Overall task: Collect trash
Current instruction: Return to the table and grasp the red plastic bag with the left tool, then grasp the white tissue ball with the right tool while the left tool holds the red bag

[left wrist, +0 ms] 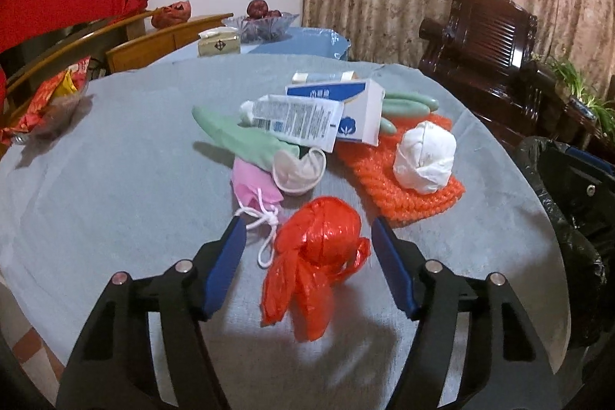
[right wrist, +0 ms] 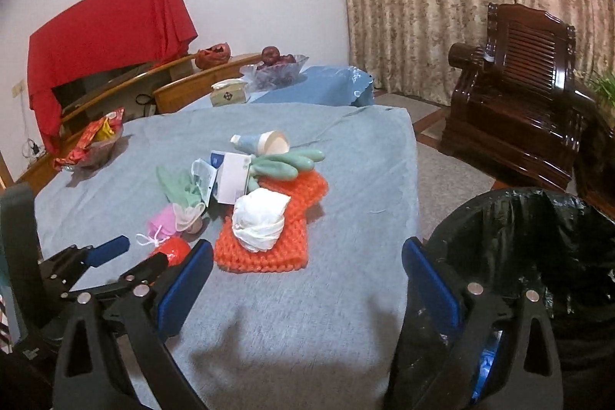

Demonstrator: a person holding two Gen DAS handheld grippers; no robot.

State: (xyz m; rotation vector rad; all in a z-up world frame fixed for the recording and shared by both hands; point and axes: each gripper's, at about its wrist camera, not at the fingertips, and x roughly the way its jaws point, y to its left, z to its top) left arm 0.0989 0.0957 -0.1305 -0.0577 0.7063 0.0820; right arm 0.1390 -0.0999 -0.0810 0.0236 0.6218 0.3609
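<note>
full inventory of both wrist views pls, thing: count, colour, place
crumpled plastic bag: 1, red, between left gripper's fingers, untouched
knotted white plastic bag: 1, white, on orange mat
knitted mat: 1, orange, table right
rubber gloves: 2, mint green, under boxes
cardboard boxes: 2, white-blue, pile centre
face mask: 1, pink, beside cup
squashed paper cup: 1, white, pile front
lined trash bin: 1, black, right of table
table cloth: 1, grey-blue
left gripper: 1, black-blue, open
right gripper: 1, black-blue, open, empty
</note>
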